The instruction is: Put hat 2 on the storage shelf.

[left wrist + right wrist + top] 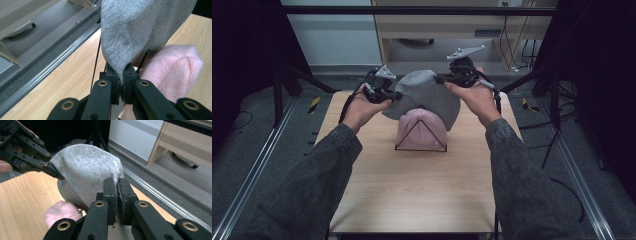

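Big picture first: I've got the table (377, 185) in front of me, pale wood, with a wire stand (421, 136) sitting near its far middle. On that stand sits a pink hat (422, 129), already in place.

Now the one I'm working: the grey hat (424, 92). It's up off the table, stretched between my two grippers, hanging just over and behind the pink hat, its lower edge draping down the pink one's far side.

Left gripper (381, 94) — jaws pinched tight on the grey hat's rim; in the left gripper view (121, 75) the knit runs straight down into the closed jaws. Right gripper (452, 77) — same story, clamped on the opposite rim, cloth squeezed between the pads in the right gripper view (117, 188), and I can see the left gripper across the hat from there.

So I'd call this the placing step: grey hat held open, lined up above the stand. Next, I reckon, I need to bring both grippers down and toward me together, keeping the rim spread so the opening slips over the pink crown rather than folding on top. Level hands, even pull; let go only once it seats.
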### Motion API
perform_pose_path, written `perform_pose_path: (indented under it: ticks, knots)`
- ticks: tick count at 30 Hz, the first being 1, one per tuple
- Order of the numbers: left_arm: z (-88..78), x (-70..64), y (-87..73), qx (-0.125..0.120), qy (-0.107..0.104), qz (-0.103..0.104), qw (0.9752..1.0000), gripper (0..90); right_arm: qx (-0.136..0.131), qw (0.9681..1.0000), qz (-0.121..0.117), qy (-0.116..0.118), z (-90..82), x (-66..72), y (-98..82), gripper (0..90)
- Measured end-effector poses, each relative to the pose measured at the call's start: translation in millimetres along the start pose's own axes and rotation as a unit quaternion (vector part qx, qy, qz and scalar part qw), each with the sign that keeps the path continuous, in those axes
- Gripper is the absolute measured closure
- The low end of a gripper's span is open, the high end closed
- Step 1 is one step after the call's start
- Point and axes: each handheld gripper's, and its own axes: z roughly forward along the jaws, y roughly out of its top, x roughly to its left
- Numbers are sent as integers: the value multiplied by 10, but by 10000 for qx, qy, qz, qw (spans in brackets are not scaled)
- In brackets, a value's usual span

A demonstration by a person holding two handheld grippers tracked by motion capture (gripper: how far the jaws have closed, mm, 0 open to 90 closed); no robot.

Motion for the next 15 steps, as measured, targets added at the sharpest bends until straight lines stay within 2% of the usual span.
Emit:
perform_pose_path:
  ticks: [15]
  knots:
    - [188,-51,-223,120,-77,-144,9998,867,314,9995,-30,45,155,38,-210,860]
